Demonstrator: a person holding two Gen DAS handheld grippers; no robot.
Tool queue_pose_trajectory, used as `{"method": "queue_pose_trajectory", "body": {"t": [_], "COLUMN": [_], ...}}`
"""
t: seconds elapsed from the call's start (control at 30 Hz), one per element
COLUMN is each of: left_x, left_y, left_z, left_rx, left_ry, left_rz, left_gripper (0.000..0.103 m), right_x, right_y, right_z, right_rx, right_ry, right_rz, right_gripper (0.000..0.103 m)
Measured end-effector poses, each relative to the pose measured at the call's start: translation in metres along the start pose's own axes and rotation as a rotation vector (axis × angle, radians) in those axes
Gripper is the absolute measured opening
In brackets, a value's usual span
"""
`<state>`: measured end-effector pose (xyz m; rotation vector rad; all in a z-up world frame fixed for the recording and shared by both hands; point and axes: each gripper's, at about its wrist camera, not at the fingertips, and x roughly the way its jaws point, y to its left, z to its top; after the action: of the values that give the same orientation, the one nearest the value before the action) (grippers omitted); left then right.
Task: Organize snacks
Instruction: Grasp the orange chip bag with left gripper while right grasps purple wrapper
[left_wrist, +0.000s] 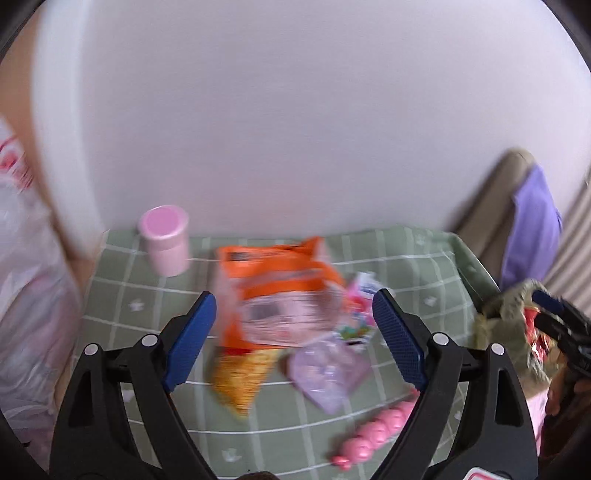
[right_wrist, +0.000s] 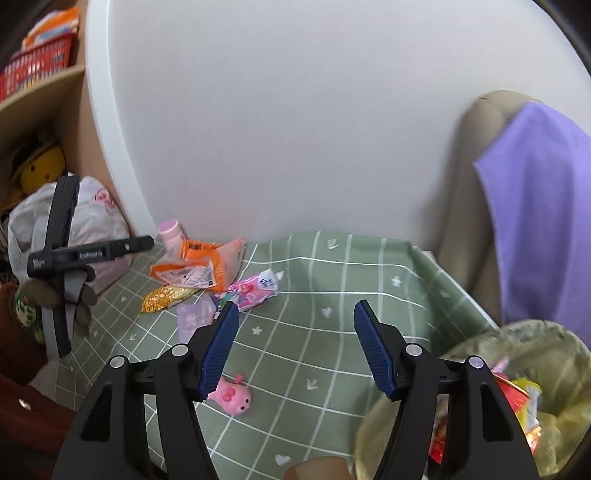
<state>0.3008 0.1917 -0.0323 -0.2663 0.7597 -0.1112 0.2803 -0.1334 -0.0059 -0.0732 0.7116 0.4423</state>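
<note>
Both tongs gape empty, left tongs lined up on the crinkly orange snack packet heaped mid green-checked surface, presumably next for the olive drawstring bag beside the right tongs.

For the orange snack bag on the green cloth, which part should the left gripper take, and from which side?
Probably the crimped top edge of the orange snack bag, coming from above and in front with the open left gripper. That flat seam sticks up free, while the lower end lies over the gold packet.
</note>
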Motion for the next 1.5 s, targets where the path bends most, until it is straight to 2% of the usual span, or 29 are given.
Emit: {"method": "queue_pose_trajectory", "body": {"t": [0.17, 0.33, 0.4, 0.53, 0.6, 0.7, 0.77, 0.8, 0.83, 0.97, 1.17, 1.27, 1.37, 1.43, 1.5], "left_x": [0.009, 0.007, 0.001, -0.017, -0.028, -0.039, -0.041, -0.041, -0.041, -0.035, -0.013, 0.002, 0.03, 0.053, 0.069], "left_y": [0.036, 0.056, 0.062, 0.079, 0.089, 0.101, 0.106, 0.108, 0.108, 0.096, 0.067, 0.061, 0.063, 0.068, 0.069], "left_z": [-0.007, -0.025, -0.03, -0.048, -0.06, -0.072, -0.077, -0.079, -0.079, -0.073, -0.05, -0.032, -0.014, -0.006, -0.003], "left_rx": [-0.084, -0.113, -0.109, -0.155, -0.188, -0.193, -0.199, -0.203, -0.205, -0.175, -0.106, -0.101, -0.14, -0.185, -0.207], "left_ry": [0.032, 0.073, 0.075, 0.058, 0.06, 0.069, 0.075, 0.077, 0.078, 0.077, 0.076, 0.058, 0.099, 0.16, 0.196], "left_rz": [-0.043, -0.04, -0.026, 0.01, 0.021, 0.046, 0.041, 0.032, 0.01, -0.062, -0.12, -0.117, -0.091, -0.071, -0.072], "left_gripper": [0.082, 0.082, 0.082, 0.082, 0.082, 0.082, 0.082, 0.082, 0.082, 0.082, 0.082, 0.082, 0.082, 0.078, 0.067], "right_x": [0.027, 0.077, 0.101, 0.146, 0.162, 0.184, 0.195, 0.195, 0.193, 0.166, 0.117, 0.098, 0.086, 0.076, 0.068], "right_y": [0.023, 0.071, 0.089, 0.112, 0.115, 0.118, 0.118, 0.119, 0.121, 0.125, 0.097, 0.075, 0.059, 0.051, 0.048], "right_z": [-0.004, -0.019, -0.026, -0.04, -0.042, -0.039, -0.038, -0.036, -0.035, -0.035, -0.031, -0.029, -0.03, -0.032, -0.035], "right_rx": [-0.016, -0.123, -0.151, -0.116, -0.079, -0.061, -0.04, -0.04, -0.044, -0.108, -0.069, -0.013, 0.03, 0.044, 0.049], "right_ry": [0.054, 0.155, 0.191, 0.286, 0.316, 0.322, 0.352, 0.346, 0.351, 0.315, 0.239, 0.211, 0.191, 0.178, 0.171], "right_rz": [0.017, 0.08, 0.136, 0.221, 0.226, 0.192, 0.232, 0.235, 0.264, 0.275, 0.19, 0.135, 0.093, 0.073, 0.055], "right_gripper": [0.061, 0.061, 0.061, 0.061, 0.06, 0.05, 0.026, 0.024, 0.012, 0.005, 0.004, 0.004, 0.004, 0.004, 0.004]}}
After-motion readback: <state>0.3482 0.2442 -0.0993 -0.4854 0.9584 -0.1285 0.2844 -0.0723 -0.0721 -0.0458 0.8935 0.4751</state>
